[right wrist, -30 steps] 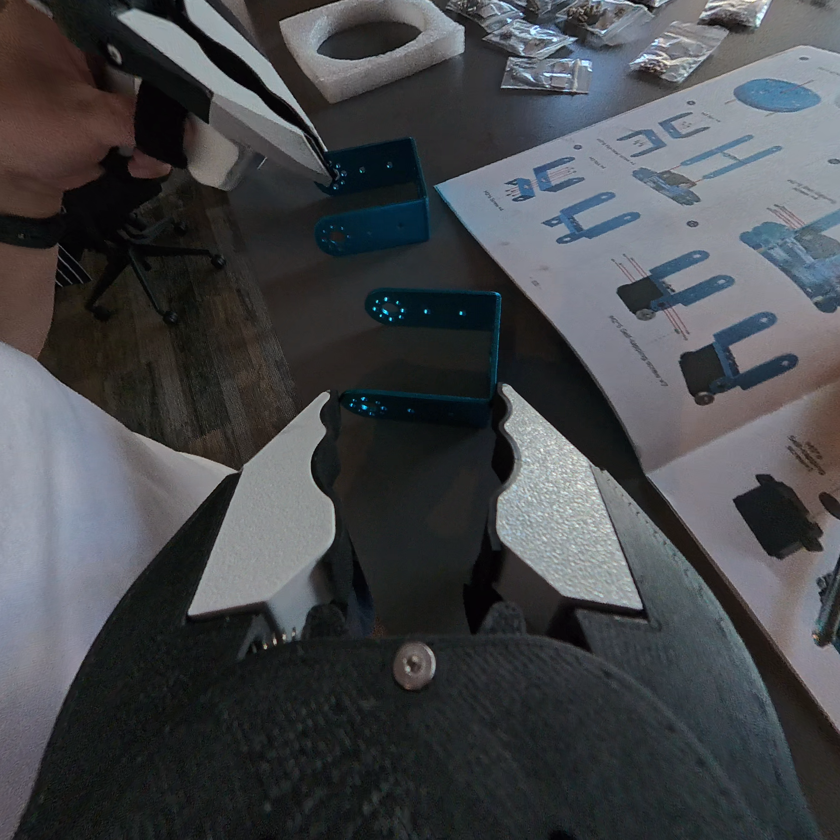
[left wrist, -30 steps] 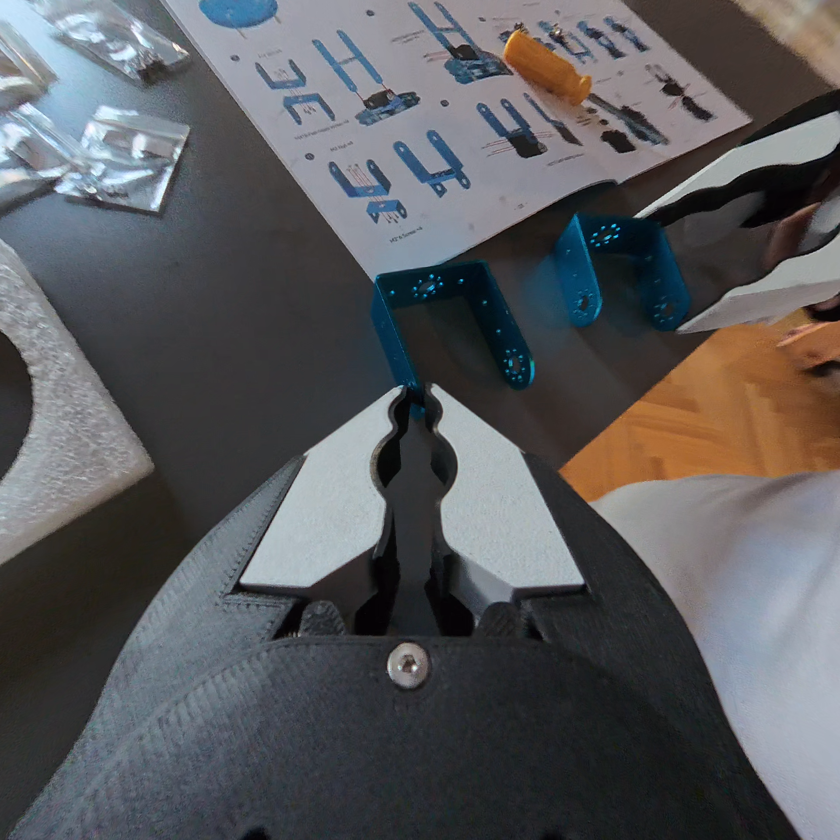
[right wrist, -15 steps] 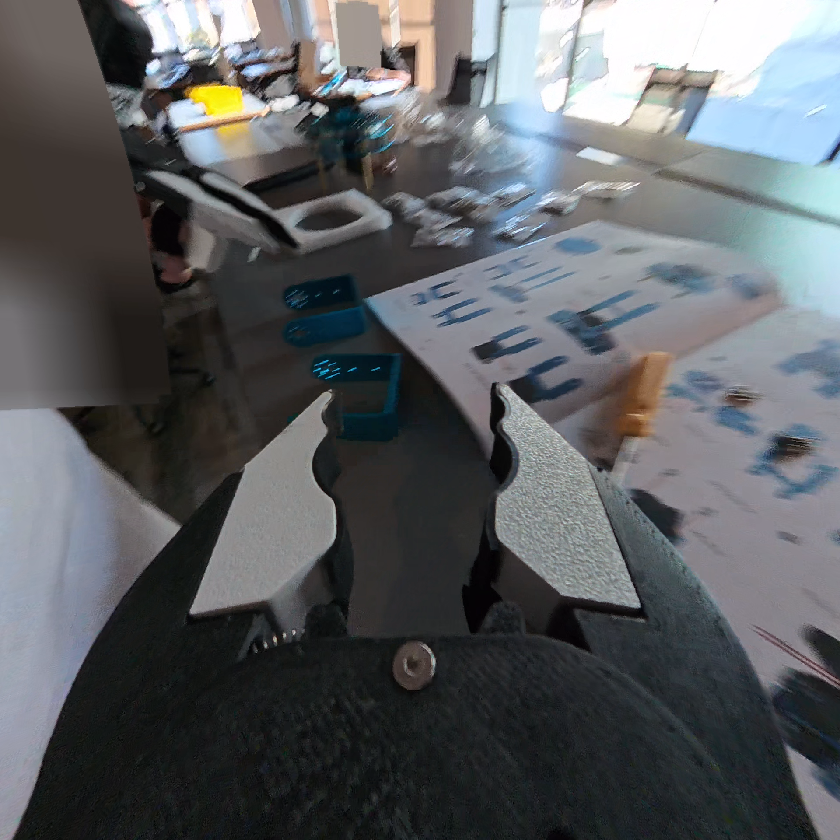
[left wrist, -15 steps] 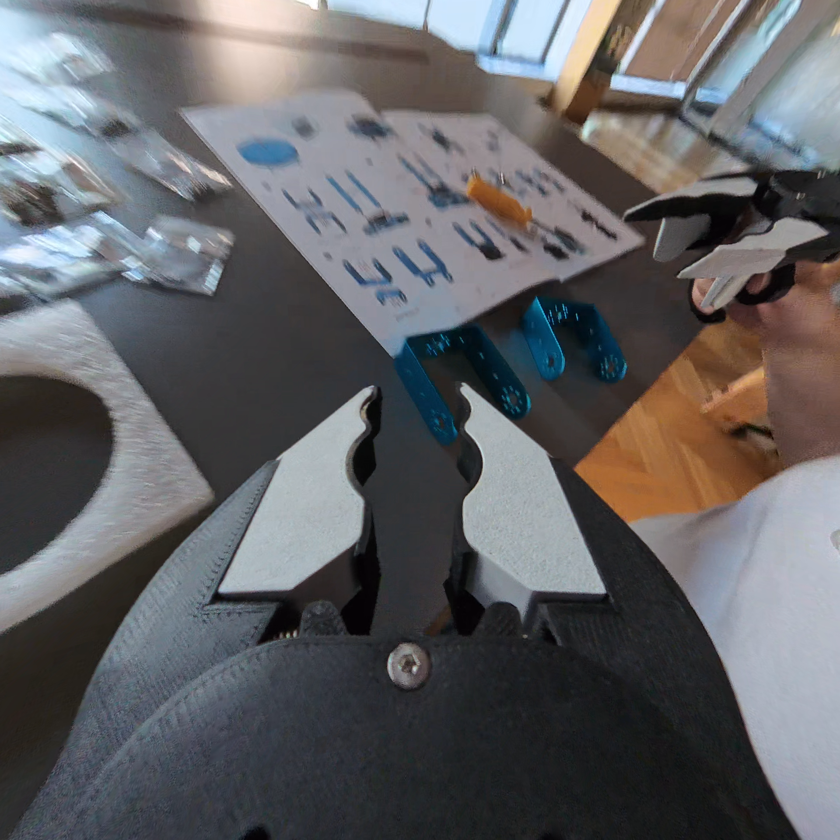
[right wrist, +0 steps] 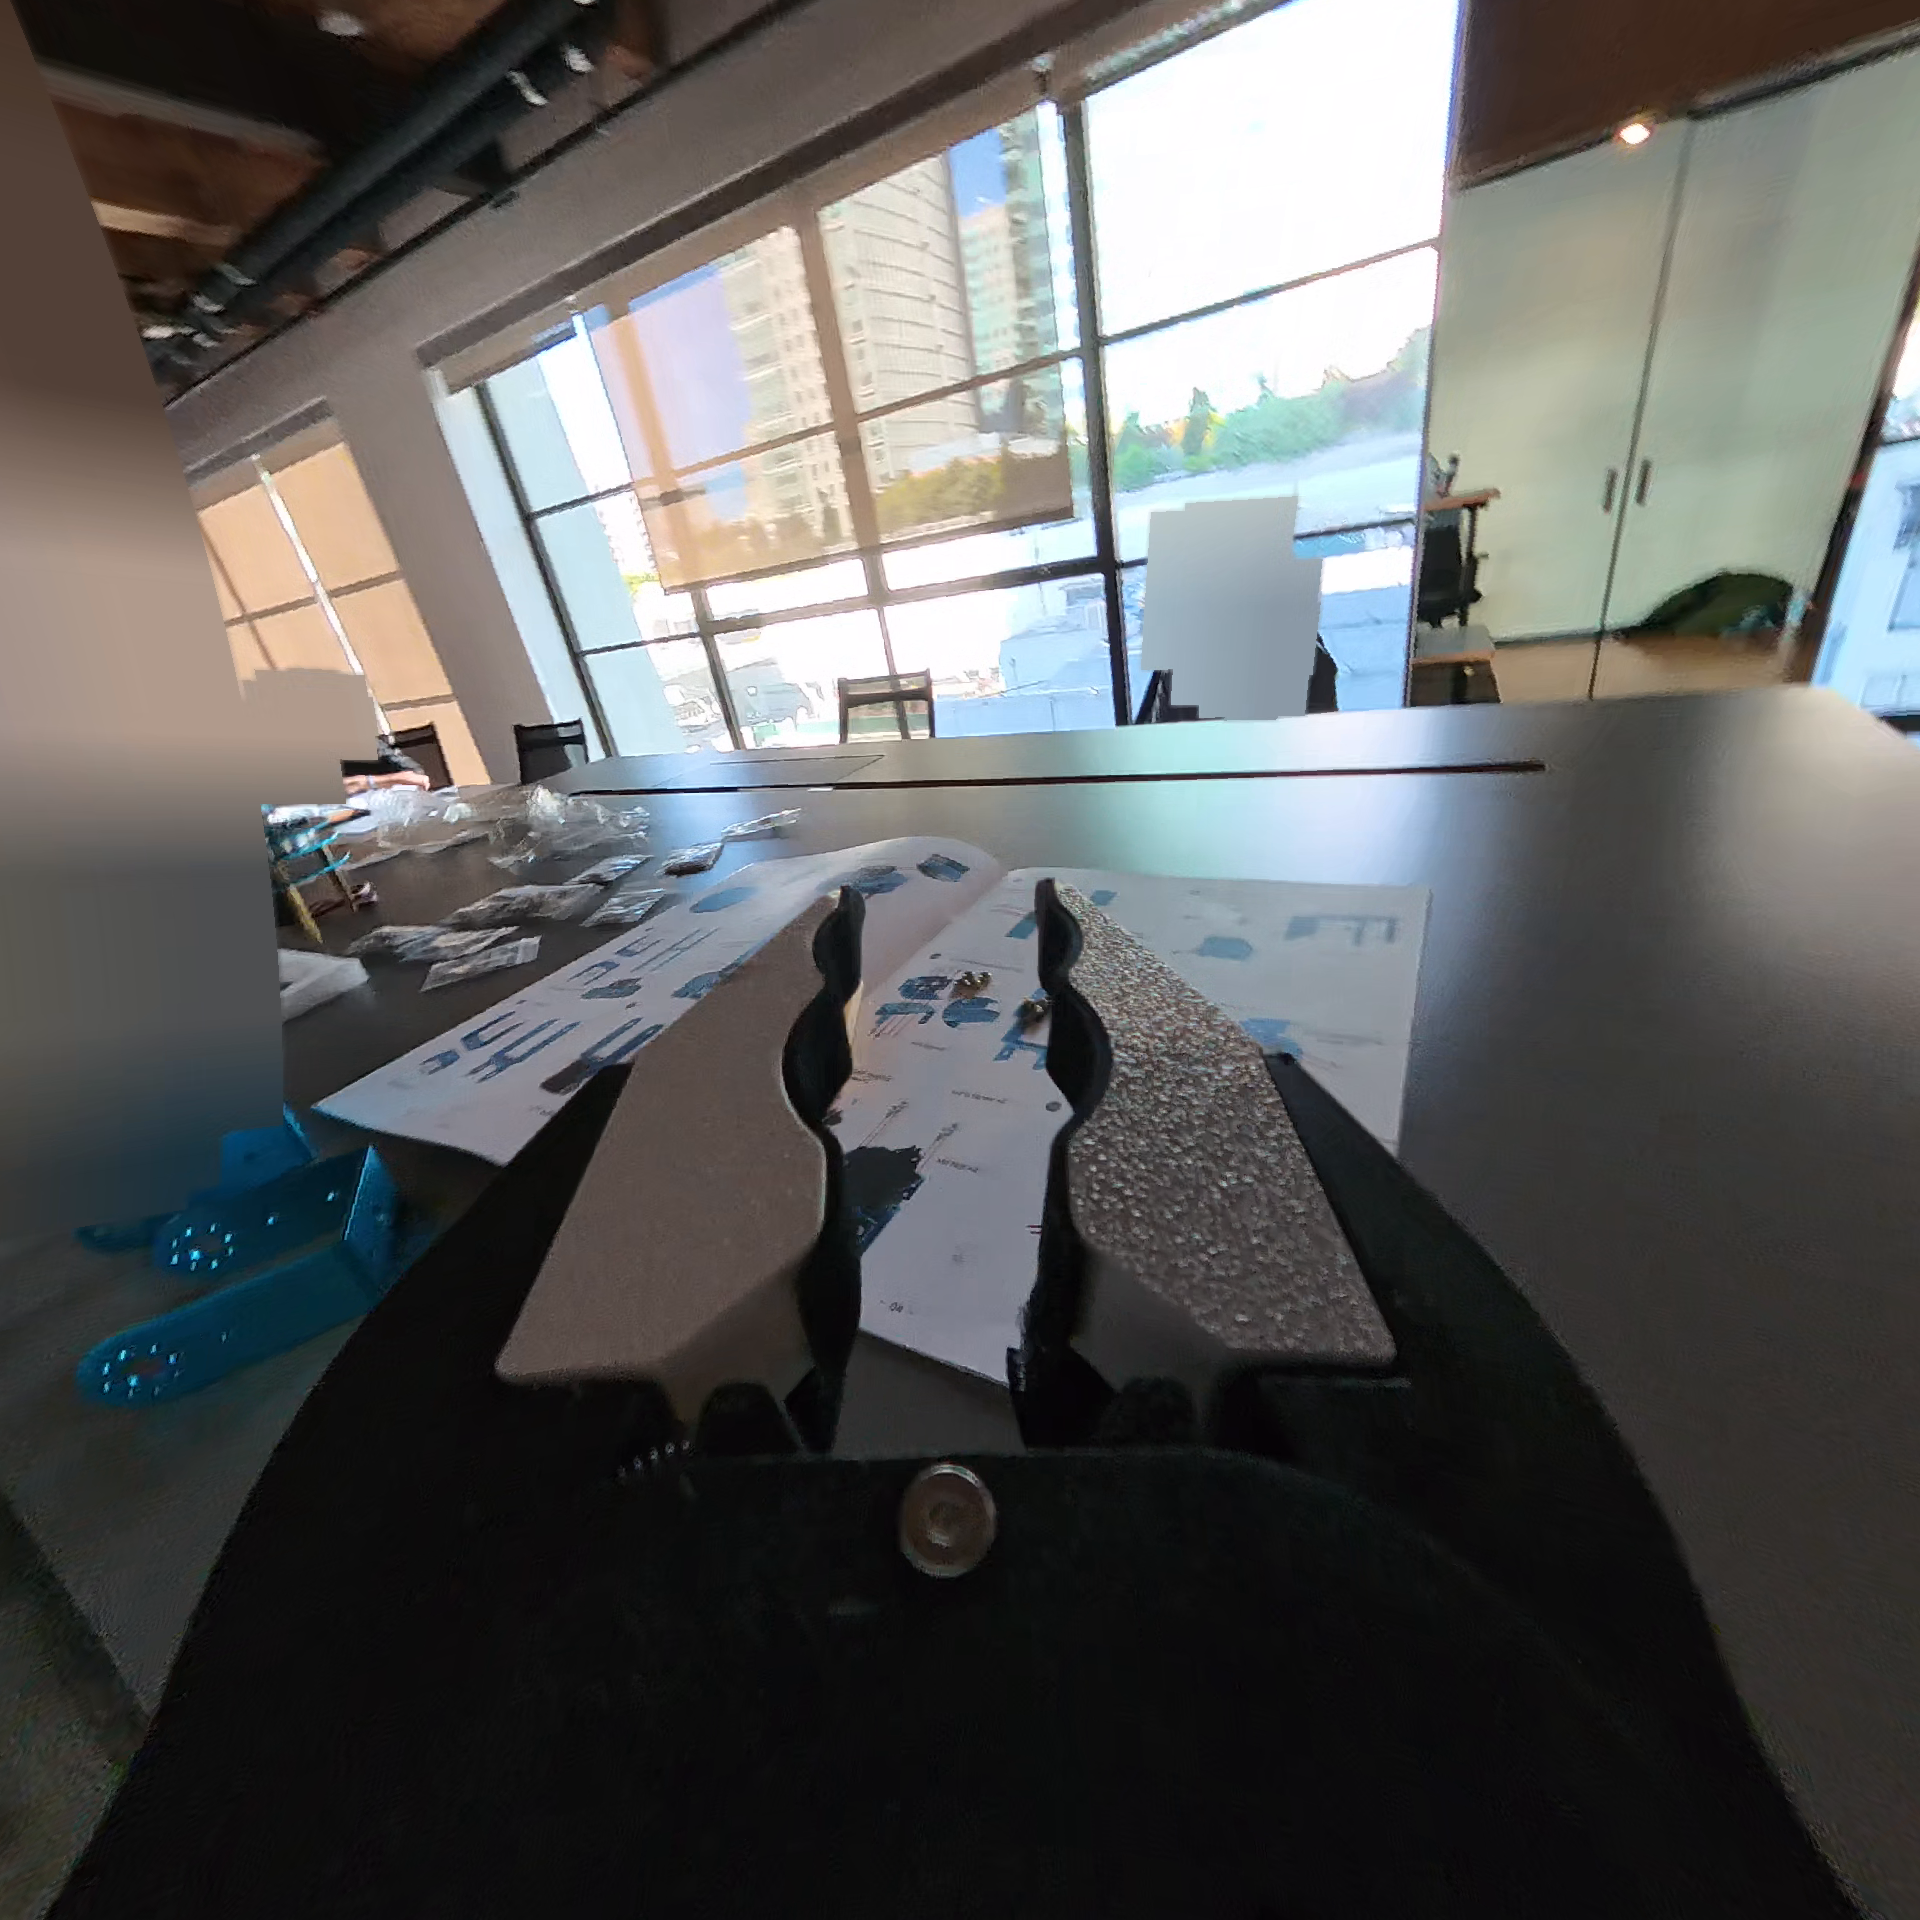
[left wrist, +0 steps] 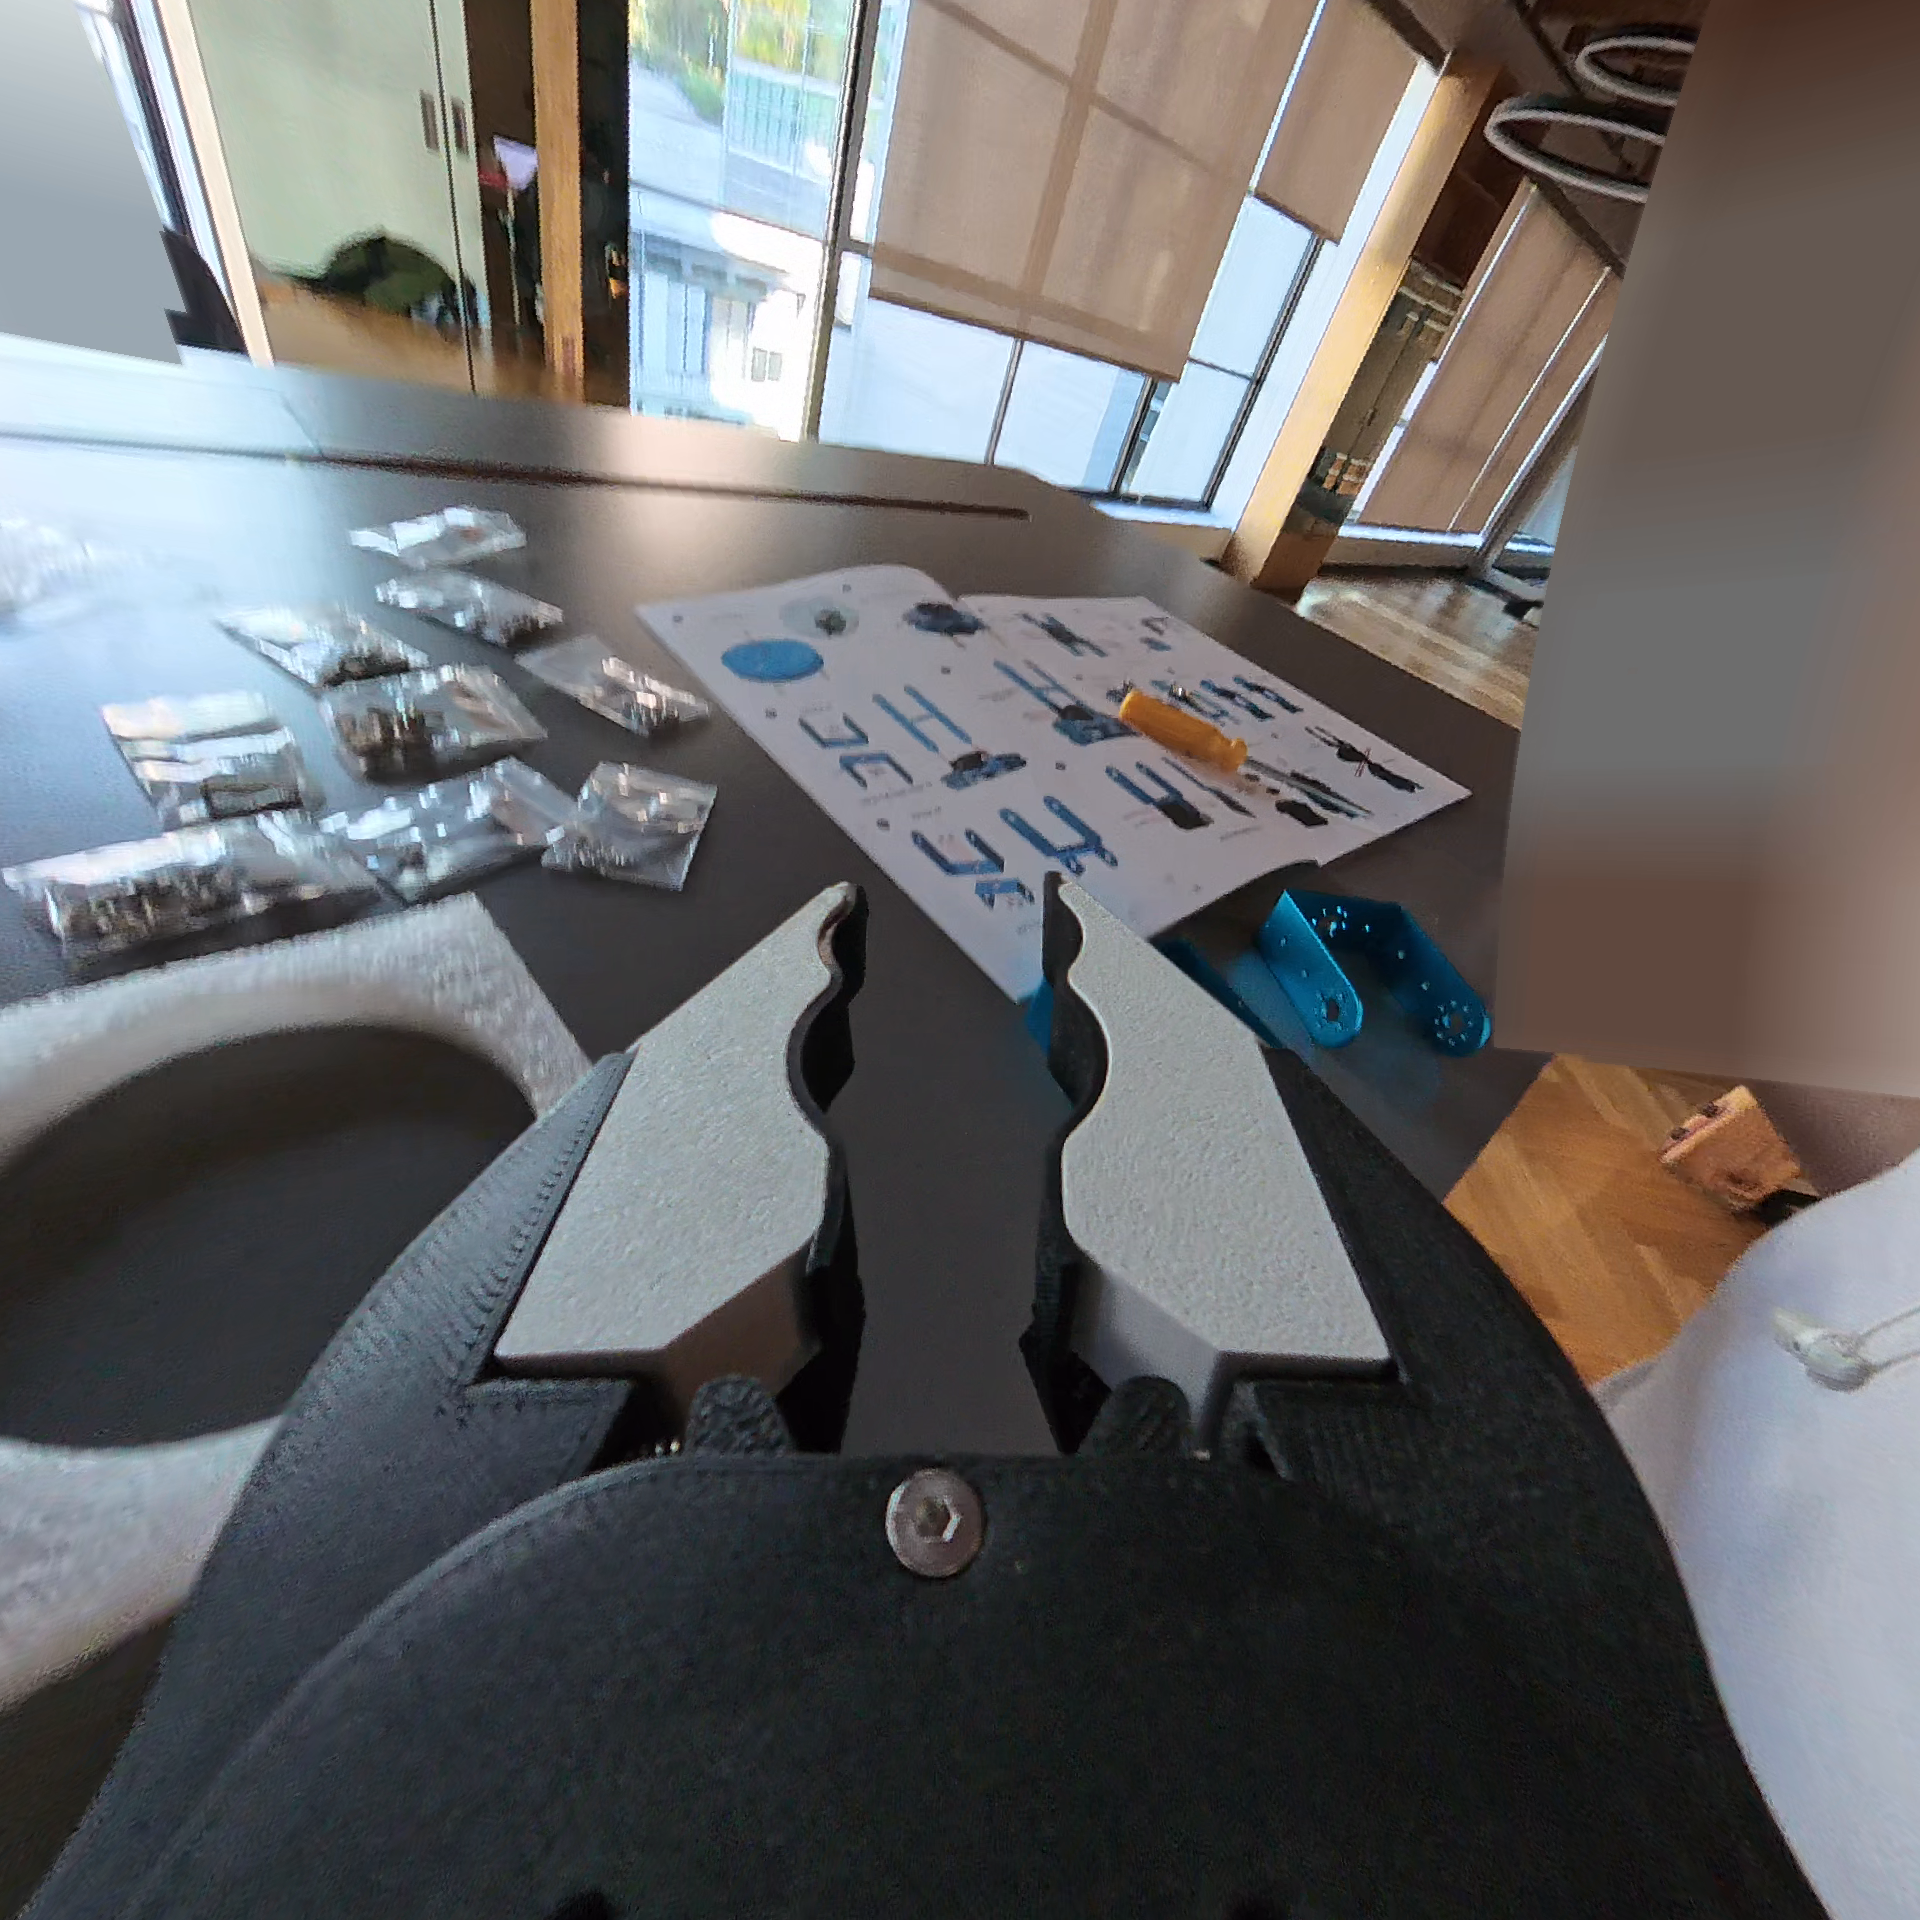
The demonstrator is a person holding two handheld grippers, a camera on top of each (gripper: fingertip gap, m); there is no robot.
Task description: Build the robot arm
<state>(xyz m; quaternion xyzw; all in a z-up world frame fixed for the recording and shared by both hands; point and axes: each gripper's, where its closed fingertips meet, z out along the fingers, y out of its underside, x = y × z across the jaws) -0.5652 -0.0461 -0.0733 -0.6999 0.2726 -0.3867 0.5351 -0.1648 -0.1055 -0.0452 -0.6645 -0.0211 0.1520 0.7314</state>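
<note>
My left gripper (left wrist: 951,904) is open and empty, held above the dark table (left wrist: 935,1091) and pointing toward an open instruction booklet (left wrist: 1039,748). Two blue U-shaped metal brackets (left wrist: 1351,977) lie just right of its fingers; the nearer one is partly hidden behind the right finger. An orange-handled screwdriver (left wrist: 1179,727) lies on the booklet. My right gripper (right wrist: 945,904) is open and empty, raised over the same booklet (right wrist: 935,1091). The blue brackets (right wrist: 239,1278) lie to its lower left. Small screws (right wrist: 971,982) lie on the page between its fingers.
A white foam block with a round hole (left wrist: 260,1143) lies at the left. Several clear bags of small parts (left wrist: 416,769) are spread behind it; they also show in the right wrist view (right wrist: 520,914). The table edge and wooden floor (left wrist: 1621,1226) are at the right. Chairs (right wrist: 883,701) stand by the windows. My hands' fingertips stand some 40 cm from each other.
My left gripper let go of the nearer blue bracket and opened. Both grippers lifted and tilted up away from the brackets, so the room and windows now show.
</note>
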